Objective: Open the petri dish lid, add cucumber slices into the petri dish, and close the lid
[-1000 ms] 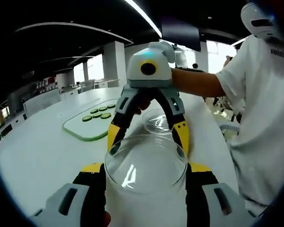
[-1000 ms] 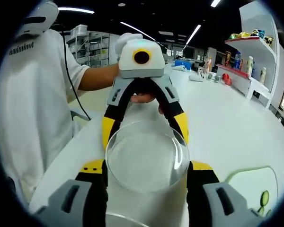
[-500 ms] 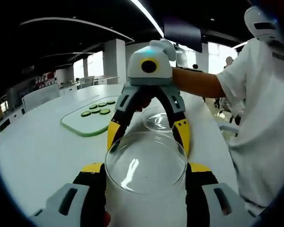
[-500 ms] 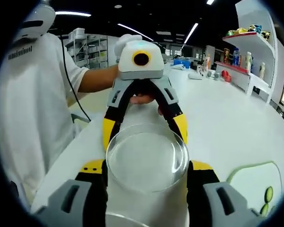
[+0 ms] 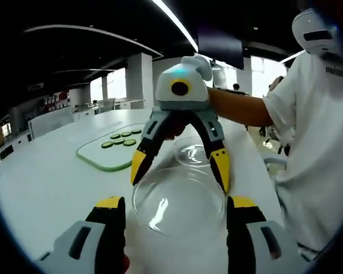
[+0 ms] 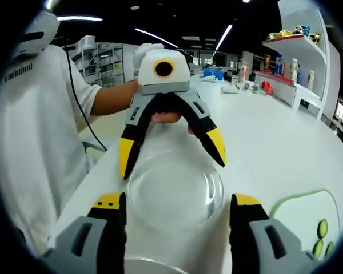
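A clear petri dish lid point(image 5: 178, 201) point(image 6: 174, 191) lies low over the white table between my two grippers, which face each other. My left gripper point(image 5: 176, 206) point(image 6: 170, 157) stands open, its yellow tips splayed past the lid's rim. My right gripper point(image 6: 177, 204) point(image 5: 180, 170) is open too, with a small gap beside the lid. The dish base point(image 5: 193, 153) point(image 6: 138, 266) sits on the table behind the right gripper. Cucumber slices point(image 5: 119, 140) point(image 6: 320, 237) lie on a green-edged board point(image 5: 106, 157) point(image 6: 300, 214).
A person in a white shirt point(image 5: 314, 148) point(image 6: 34, 137) stands at the table's edge and holds both grippers. Shelves with bottles point(image 6: 297, 63) line the far wall. Small items point(image 6: 248, 87) stand at the table's far end.
Both grippers have let go of the lid. Their jaws have spread, and the lid now sits lower, between them.
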A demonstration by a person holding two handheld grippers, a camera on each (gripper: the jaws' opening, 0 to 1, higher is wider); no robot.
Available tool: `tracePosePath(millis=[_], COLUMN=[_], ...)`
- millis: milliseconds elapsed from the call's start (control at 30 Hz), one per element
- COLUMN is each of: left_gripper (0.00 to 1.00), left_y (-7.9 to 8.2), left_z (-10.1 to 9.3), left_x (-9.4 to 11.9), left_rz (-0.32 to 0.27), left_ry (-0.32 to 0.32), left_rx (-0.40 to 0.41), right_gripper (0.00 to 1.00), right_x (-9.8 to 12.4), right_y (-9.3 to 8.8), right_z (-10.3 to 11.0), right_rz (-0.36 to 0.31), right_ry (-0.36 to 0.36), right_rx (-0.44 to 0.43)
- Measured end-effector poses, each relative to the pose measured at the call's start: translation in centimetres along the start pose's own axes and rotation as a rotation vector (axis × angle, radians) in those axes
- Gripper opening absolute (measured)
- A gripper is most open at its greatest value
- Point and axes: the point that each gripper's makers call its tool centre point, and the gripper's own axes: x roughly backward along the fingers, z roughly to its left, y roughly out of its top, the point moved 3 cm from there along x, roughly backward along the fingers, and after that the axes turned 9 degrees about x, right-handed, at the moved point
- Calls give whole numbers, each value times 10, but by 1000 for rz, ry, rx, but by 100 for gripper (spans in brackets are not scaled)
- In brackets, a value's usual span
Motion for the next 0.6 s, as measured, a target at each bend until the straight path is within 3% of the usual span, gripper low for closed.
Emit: tracePosePath(millis=[233, 400, 600], left_gripper=[73, 73, 73], left_y=[12, 22, 20], left_z=[-2, -1, 5], left_x=[1, 2, -1], left_rz=[-23, -56, -42], left_ry=[15, 41, 100], left_rx=[-24, -36, -37], right_gripper=[73, 73, 76], right_x=[12, 24, 50], right_y=[7, 13, 20], right_z=[0, -5, -16], right_rz=[-29, -71, -116], right_ry=[-40, -112, -270], right_rx=[2, -17, -33])
